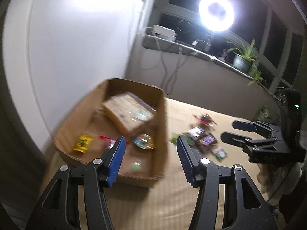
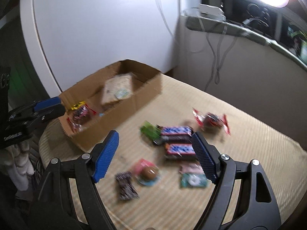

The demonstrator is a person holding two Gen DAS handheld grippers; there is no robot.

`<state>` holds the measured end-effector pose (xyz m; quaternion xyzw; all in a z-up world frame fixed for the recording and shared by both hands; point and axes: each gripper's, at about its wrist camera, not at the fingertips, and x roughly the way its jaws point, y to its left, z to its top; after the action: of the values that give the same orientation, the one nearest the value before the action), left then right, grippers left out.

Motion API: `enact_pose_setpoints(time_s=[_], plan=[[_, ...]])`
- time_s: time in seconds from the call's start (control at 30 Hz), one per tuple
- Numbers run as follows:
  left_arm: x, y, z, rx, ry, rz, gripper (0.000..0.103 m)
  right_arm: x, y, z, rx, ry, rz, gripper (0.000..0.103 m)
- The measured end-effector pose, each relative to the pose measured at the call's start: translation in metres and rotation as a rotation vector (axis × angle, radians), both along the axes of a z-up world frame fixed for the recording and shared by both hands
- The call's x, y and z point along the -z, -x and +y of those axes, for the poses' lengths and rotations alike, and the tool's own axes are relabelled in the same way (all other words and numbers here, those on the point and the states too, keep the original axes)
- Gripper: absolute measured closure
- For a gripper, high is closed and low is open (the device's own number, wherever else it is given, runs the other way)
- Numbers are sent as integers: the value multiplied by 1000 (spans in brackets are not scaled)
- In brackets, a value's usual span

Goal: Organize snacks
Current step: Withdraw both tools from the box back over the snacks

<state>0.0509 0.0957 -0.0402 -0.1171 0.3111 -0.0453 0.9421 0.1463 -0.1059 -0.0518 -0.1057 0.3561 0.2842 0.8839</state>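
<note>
A pale striped tabletop (image 2: 239, 126) sits in a dim room, lit by a ring light (image 1: 216, 13) on the windowsill beyond it.

The right gripper (image 2: 155, 153) hangs above the table with its blue-padded jaws spread wide and nothing between them. Just ahead of its fingertips lie the loose snacks: two blue-patterned bars (image 2: 178, 140), a green packet (image 2: 150, 131) at their left end, and a red-edged wrapper (image 2: 211, 120) farther out to the right. Closer in, under the jaws, are a round brown sweet on a pink-and-blue pack (image 2: 148, 173), a dark patterned bar (image 2: 126, 186) and a teal packet (image 2: 193, 181). Spread flat and mostly apart, they look easy to take one at a time, though the bars touch each other.

The left gripper (image 1: 150, 153) is also open and empty, poised over the near wall of the cardboard box (image 1: 163, 153), which probably serves as the collecting bin. Inside lie a large tan packet (image 1: 128, 113), a yellow packet (image 1: 82, 143) and smaller wrappers, with bare floor left near the front.

The box stands beside the white wall (image 1: 76, 48); open table lies between it and the snacks, giving room to carry across.
</note>
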Motion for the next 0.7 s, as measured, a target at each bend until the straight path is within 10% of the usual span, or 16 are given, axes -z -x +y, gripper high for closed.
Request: enact_pose_setpoints(time_s=[0.7], plan=[[67, -6, -118, 189, -43, 210, 39, 65, -10, -54, 16, 137, 109, 22]])
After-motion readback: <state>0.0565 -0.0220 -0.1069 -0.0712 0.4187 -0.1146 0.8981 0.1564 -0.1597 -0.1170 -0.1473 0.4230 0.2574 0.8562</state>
